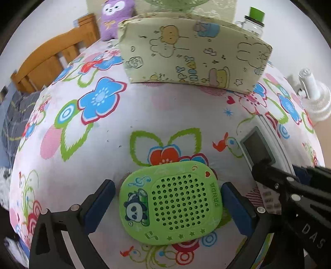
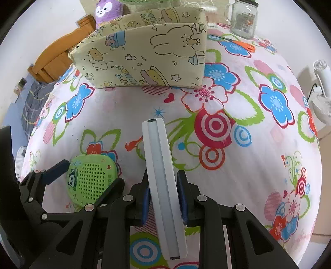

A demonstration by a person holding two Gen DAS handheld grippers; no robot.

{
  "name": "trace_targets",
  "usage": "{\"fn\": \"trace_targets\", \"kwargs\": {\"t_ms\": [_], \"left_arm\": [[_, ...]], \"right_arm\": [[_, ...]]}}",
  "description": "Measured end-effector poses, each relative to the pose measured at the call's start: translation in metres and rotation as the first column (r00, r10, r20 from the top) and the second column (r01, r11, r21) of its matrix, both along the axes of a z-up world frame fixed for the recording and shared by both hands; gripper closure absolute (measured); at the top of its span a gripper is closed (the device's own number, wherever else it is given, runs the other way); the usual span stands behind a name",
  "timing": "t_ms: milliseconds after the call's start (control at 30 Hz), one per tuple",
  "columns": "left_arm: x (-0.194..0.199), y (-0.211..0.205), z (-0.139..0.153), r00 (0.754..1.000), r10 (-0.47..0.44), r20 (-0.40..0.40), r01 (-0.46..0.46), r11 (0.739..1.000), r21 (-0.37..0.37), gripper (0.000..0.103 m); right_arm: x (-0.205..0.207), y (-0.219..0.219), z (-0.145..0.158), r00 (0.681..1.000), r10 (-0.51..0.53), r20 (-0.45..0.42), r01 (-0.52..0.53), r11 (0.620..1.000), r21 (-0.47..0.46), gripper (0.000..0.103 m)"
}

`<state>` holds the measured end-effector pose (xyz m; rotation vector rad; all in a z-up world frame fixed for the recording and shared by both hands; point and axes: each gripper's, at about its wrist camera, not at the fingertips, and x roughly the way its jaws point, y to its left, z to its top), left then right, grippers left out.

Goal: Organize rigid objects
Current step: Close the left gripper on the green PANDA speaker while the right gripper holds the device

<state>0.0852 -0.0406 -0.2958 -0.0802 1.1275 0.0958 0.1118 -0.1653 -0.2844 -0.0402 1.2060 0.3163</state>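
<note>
A green panda speaker point(image 1: 172, 201) lies flat on the flowered tablecloth, between the fingers of my left gripper point(image 1: 168, 203), which is open around it with a gap on each side. It also shows in the right wrist view point(image 2: 92, 179). My right gripper point(image 2: 164, 201) is shut on a white remote-like device point(image 2: 160, 180) held on its edge; its screen side shows in the left wrist view point(image 1: 258, 148). A cream cartoon-print fabric box point(image 1: 192, 53) stands at the back of the table, also in the right wrist view point(image 2: 144, 55).
A purple plush toy point(image 1: 115, 16) and a green-lidded glass jar point(image 1: 253, 20) stand behind the box. A glass mug point(image 2: 244, 18) and orange-handled scissors point(image 2: 240, 43) lie at the back right. A wooden chair point(image 1: 47, 60) is to the left, a white fan point(image 1: 314, 97) to the right.
</note>
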Motion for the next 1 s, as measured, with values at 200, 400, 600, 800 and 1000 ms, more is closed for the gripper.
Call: {"fn": "trace_targets", "kwargs": {"t_ms": [200,400,600,800,1000], "left_arm": [[-0.005,-0.006,0.002,0.999,0.043,0.009,-0.043,0.999,0.012,0.0],[-0.008,-0.011,0.005,1.0,-0.008,0.021,0.008,1.0,0.006,0.008],[-0.006,-0.01,0.007,0.998,-0.056,0.021,0.056,0.998,-0.005,0.008],[0.0,-0.005,0.008,0.997,-0.082,-0.007,0.082,0.996,-0.023,0.008],[0.001,-0.007,0.013,0.988,-0.153,0.028,0.153,0.988,0.009,0.008]], "right_arm": [[0.001,0.002,-0.001,0.999,0.042,-0.017,-0.042,0.999,-0.031,0.076],[0.013,0.017,-0.005,0.993,0.116,-0.016,-0.117,0.987,-0.107,0.076],[0.017,0.025,-0.006,0.996,0.094,-0.005,-0.093,0.987,-0.131,0.079],[0.013,0.022,-0.005,0.999,0.043,-0.025,-0.045,0.994,-0.098,0.08],[0.002,0.011,-0.002,0.999,-0.039,-0.037,0.037,0.998,-0.045,0.08]]}}
